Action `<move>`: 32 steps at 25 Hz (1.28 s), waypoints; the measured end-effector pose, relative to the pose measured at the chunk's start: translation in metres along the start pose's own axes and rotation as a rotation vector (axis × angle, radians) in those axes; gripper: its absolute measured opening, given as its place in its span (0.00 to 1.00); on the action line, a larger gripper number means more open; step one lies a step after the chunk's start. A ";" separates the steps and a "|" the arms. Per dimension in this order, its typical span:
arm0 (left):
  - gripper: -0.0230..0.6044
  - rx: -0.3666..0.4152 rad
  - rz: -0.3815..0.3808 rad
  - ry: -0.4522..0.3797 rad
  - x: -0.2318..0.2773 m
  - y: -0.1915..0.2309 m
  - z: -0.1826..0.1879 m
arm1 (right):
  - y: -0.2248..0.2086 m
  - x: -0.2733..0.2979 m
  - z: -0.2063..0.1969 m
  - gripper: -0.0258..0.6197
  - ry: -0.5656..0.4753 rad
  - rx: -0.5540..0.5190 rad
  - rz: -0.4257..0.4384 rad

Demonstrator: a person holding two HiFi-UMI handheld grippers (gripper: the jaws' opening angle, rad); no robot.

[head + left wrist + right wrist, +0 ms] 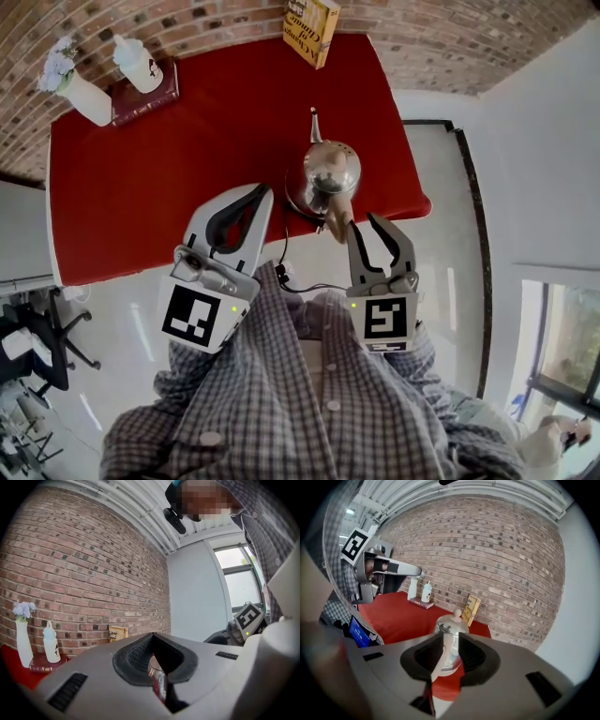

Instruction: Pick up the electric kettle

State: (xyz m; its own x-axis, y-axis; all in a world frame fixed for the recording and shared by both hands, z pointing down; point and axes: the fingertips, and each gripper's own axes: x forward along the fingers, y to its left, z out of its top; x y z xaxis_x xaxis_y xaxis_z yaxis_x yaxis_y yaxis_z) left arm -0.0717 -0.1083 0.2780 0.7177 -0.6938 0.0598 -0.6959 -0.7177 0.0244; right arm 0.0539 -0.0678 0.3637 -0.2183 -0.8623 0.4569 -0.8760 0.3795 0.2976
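**Right fingers apart at the kettle handle; left fingers shut on nothing**

Upright near the right front corner of the red rectangular table (169, 178): the shiny chrome pot-bellied electric kettle (328, 169) (451, 625). Thin spout toward the brick wall, beige handle (337, 217) (444, 660) toward the person. Thin black cord (283, 248) trailing off the table's near edge.

On the right gripper (364, 228) (450, 637): fingers partly apart, tilted down at the kettle. In the right gripper view, beige handle framed in the gap between the ribbed black pads (471, 656). No telling whether either pad presses on it. In the head view, handle's end just at the tip of the finger nearer the left gripper.

On the left gripper (261, 193) (152, 635): fingers closed tip to tip, pads (136, 656) together, nothing clamped. Held over the table's near edge, just left of the kettle and apart from it.

At the far left corner: white bottle (139, 64) on a dark red book (155, 94), with a white vase of pale flowers (82, 94) just beside. At the far edge: a yellow box (311, 28).
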 end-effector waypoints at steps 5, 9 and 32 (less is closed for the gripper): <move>0.05 -0.002 -0.018 0.001 0.009 0.009 -0.001 | 0.006 0.010 -0.019 0.25 0.084 0.019 0.017; 0.05 -0.004 -0.007 0.010 0.011 0.015 -0.004 | 0.013 0.017 -0.031 0.28 0.111 0.026 0.044; 0.05 -0.037 0.179 0.044 0.012 0.029 -0.020 | -0.010 0.028 -0.068 0.33 0.195 -0.093 0.164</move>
State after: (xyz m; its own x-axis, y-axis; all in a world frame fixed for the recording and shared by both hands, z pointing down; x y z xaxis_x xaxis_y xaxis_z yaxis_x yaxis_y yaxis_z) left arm -0.0840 -0.1364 0.2991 0.5812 -0.8063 0.1098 -0.8134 -0.5799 0.0464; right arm 0.0860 -0.0727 0.4307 -0.2587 -0.7094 0.6556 -0.7905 0.5456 0.2785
